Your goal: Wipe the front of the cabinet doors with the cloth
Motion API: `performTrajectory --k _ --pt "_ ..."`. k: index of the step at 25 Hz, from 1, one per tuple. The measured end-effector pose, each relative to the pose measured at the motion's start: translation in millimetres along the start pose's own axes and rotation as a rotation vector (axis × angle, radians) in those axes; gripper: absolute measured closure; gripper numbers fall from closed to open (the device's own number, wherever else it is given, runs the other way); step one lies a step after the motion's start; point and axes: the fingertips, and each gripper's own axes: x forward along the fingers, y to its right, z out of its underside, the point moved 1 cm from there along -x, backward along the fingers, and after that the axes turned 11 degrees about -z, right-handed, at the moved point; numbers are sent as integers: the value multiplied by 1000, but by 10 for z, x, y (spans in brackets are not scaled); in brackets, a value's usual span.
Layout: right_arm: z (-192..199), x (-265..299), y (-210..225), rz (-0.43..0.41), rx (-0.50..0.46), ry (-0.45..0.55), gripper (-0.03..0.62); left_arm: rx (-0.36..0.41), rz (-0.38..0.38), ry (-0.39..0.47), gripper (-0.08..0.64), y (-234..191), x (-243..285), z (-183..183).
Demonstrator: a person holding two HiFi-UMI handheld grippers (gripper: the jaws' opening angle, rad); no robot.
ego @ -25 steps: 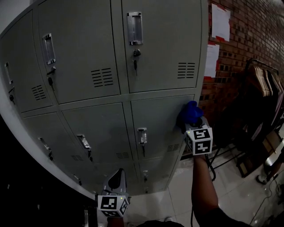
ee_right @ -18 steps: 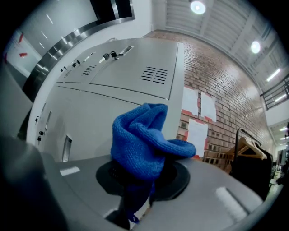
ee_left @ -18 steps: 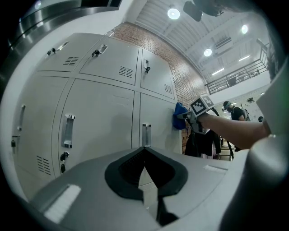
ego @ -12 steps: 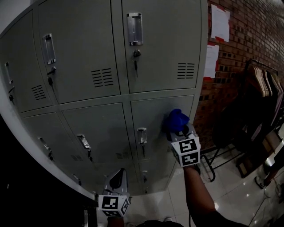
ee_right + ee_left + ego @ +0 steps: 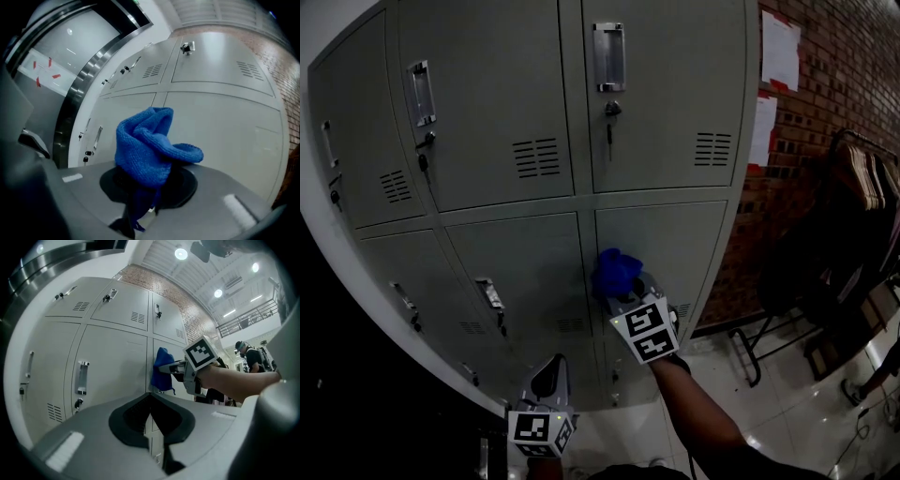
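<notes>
The right gripper (image 5: 140, 208) was clamped on a blue cloth (image 5: 150, 147), a knitted, crumpled bundle that bulged above the jaws. The cloth lay against the lower right door (image 5: 675, 244) of the cabinet (image 5: 487, 112), near that door's left edge and upper corner. The left gripper (image 5: 150, 425) hung low before the cabinet's bottom edge, jaws together with nothing between them. All doors were closed, so their contents could not be seen. The doors were flat, rectangular grey sheet metal. The upper ones carried a louvred vent (image 5: 536, 157), a recessed handle (image 5: 608, 56) and a key (image 5: 610, 127) in the lock.
</notes>
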Motion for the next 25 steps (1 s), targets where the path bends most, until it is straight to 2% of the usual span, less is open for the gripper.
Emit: performTrajectory --k 6,21,25 --pt "85 -23 85 43 -23 -35 509 -5 -29 5 543 -141 -13 -14" --pt "555 -742 972 226 46 -101 508 -3 7 -13 541 64 94 34" --pt "620 -884 1139 253 44 -120 506 0 -13 -10 541 -9 104 39"
